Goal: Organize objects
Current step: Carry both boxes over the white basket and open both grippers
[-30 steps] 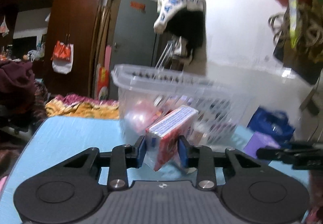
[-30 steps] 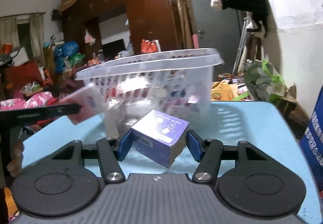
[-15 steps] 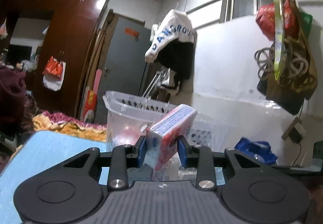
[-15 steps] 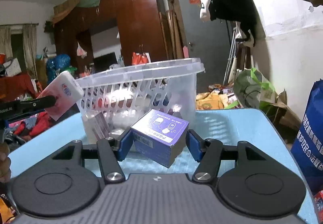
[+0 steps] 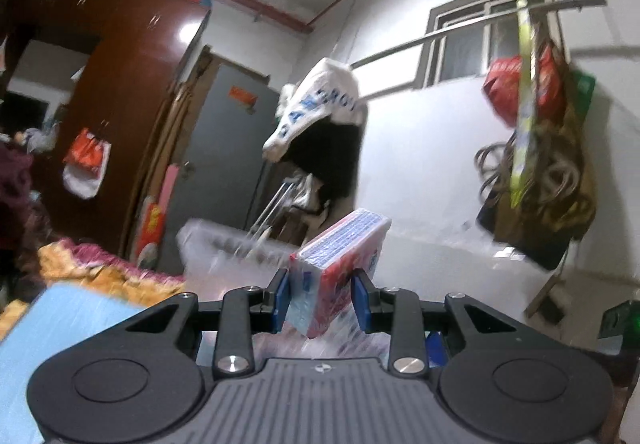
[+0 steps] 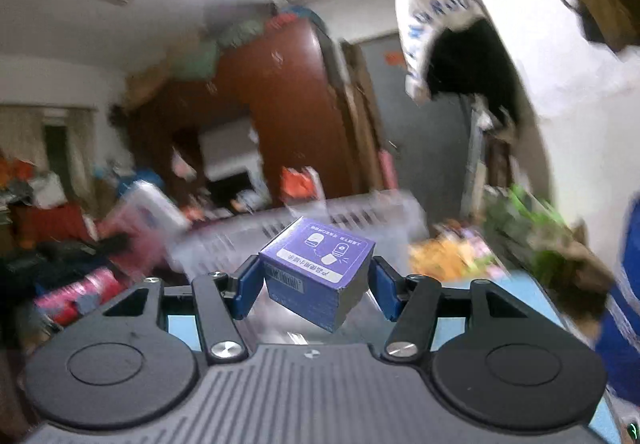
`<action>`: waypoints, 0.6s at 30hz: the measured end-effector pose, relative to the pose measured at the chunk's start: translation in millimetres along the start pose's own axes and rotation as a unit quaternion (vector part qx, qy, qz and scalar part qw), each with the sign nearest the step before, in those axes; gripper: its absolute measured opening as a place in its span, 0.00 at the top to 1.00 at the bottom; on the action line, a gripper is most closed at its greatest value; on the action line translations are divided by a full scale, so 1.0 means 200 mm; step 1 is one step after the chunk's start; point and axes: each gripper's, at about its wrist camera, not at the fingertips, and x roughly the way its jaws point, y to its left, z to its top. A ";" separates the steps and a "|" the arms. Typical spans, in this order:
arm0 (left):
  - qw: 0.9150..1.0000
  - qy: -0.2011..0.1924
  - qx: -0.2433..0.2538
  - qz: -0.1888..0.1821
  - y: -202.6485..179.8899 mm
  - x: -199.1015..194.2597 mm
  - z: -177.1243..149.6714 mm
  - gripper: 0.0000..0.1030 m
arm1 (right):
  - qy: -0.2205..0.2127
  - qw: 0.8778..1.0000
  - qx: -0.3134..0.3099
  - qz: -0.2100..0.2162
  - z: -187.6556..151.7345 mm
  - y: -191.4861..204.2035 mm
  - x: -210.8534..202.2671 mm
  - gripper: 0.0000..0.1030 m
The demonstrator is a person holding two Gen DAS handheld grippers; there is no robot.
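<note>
My left gripper (image 5: pixel 322 302) is shut on a red and white packet (image 5: pixel 340 268) with a blue-striped top, held tilted in the air. Behind and below it the clear plastic basket (image 5: pixel 224 244) shows blurred. My right gripper (image 6: pixel 316 290) is shut on a purple box (image 6: pixel 318 276) with white print, held above the basket's rim (image 6: pixel 352 212). The red packet also shows blurred at the left of the right wrist view (image 6: pixel 148 212). The basket's contents are hidden.
The light blue table (image 5: pixel 60 328) lies below at left. A brown wardrobe (image 5: pixel 120 116), a grey door (image 5: pixel 224 148) and clothes hanging on a wall rail (image 5: pixel 320 116) stand behind. A blue bag (image 6: pixel 624 284) is at the right.
Both grippers have risen and tilted upward with their loads. The basket has dropped lower in both views and now shows only its rim.
</note>
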 end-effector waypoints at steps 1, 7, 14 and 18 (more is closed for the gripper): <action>1.000 -0.003 0.006 0.004 -0.03 0.03 0.06 0.64 | -0.004 1.000 -0.016 -0.004 0.08 0.04 0.03 0.40; 0.998 0.035 -0.005 0.053 -0.02 0.38 0.31 0.64 | 0.039 0.993 -0.095 -0.053 0.37 0.17 0.46 0.40; 0.989 0.119 -0.020 0.091 0.10 0.65 0.24 0.26 | 0.076 0.988 -0.113 -0.072 0.29 0.18 0.61 0.07; 0.994 0.080 0.008 0.072 0.04 0.40 0.19 0.24 | 0.053 0.995 -0.076 -0.038 0.25 0.19 0.34 0.00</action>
